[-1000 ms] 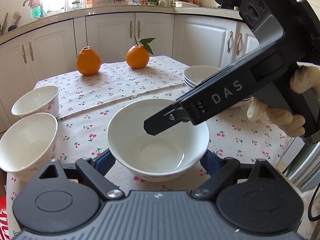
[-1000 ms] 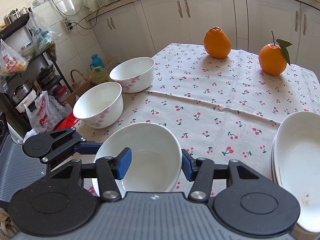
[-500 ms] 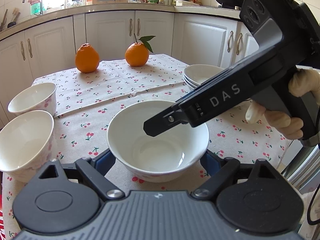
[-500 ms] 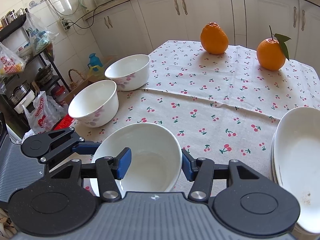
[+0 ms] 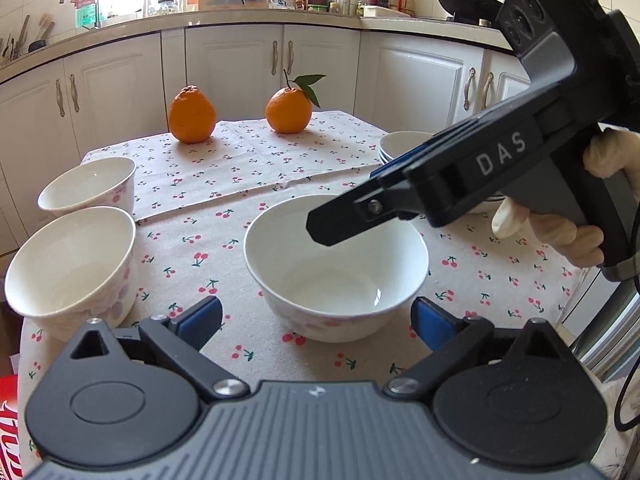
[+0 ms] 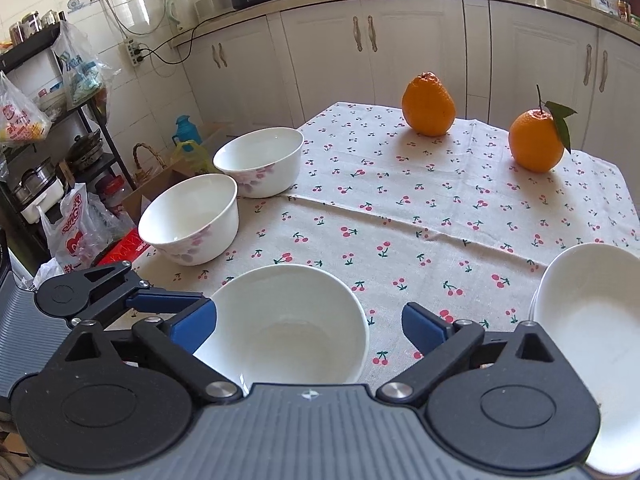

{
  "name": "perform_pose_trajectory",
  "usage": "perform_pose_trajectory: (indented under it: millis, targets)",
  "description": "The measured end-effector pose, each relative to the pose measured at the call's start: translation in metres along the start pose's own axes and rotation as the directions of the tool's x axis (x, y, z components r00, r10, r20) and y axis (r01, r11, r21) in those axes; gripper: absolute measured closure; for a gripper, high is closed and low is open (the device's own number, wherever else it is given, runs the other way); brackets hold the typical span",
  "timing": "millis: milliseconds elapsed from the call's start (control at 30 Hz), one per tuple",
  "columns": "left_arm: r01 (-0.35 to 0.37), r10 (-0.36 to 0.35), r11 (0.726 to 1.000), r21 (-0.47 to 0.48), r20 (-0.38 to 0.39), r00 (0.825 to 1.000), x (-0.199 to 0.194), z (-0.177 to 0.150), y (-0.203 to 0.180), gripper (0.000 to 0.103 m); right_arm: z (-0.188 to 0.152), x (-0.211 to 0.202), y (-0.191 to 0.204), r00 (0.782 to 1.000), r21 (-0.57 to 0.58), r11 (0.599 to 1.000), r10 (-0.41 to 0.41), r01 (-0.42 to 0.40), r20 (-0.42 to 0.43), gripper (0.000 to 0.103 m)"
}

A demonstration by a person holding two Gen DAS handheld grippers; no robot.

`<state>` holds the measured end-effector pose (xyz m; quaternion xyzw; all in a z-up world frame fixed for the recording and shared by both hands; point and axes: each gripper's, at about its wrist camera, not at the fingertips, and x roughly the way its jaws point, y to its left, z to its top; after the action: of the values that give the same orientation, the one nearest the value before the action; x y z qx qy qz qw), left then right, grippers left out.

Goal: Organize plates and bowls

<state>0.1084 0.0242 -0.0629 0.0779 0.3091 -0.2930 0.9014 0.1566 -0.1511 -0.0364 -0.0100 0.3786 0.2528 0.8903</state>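
A white bowl (image 5: 336, 268) stands on the cherry-print cloth at the table's near edge; it also shows in the right wrist view (image 6: 288, 328). My left gripper (image 5: 316, 320) is open just in front of it, not touching. My right gripper (image 6: 308, 320) is open above the bowl, its fingers (image 5: 348, 216) over the rim. Two flowered white bowls (image 5: 72, 268) (image 5: 88, 188) stand at the left; they also show in the right wrist view (image 6: 190, 218) (image 6: 260, 166). A stack of white plates (image 6: 592, 320) sits at the right; it also shows in the left wrist view (image 5: 404, 144).
Two oranges (image 5: 191, 114) (image 5: 289, 110) stand at the table's far side. White cabinets and a counter run behind the table. A rack with bags (image 6: 44, 120) and a red box (image 6: 120, 248) stand off the table's left side.
Both grippers have drawn back and up from the middle bowl. The right gripper's jaws have spread wider. The bowl stays on the cloth.
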Motion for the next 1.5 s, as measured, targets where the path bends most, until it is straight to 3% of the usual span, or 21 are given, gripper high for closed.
perform_pose_trajectory:
  millis: [333, 867, 1167, 1500]
  targets:
    - [-0.09, 0.091, 0.995, -0.032, 0.047, 0.995, -0.035, -0.011, 0.016, 0.003, 0.006, 0.001, 0.02, 0.999, -0.071, 0.996, -0.046, 0.046, 0.001, 0.0]
    - [-0.269, 0.28, 0.956, -0.12, 0.09, 0.956, -0.058, -0.022, 0.073, 0.003, 0.033, 0.02, 0.065, 1.0, -0.185, 0.983, -0.013, 0.013, 0.0, 0.0]
    - [-0.307, 0.316, 0.947, -0.092, 0.096, 0.944, -0.045, -0.023, 0.092, 0.003, 0.053, 0.04, 0.073, 1.0, -0.196, 0.981, 0.004, -0.009, -0.024, 0.0]
    - [-0.285, 0.294, 0.953, -0.101, 0.087, 0.952, -0.03, -0.018, 0.105, 0.003, 0.079, 0.078, 0.086, 0.993, -0.229, 0.968, 0.081, -0.098, -0.08, 0.0]
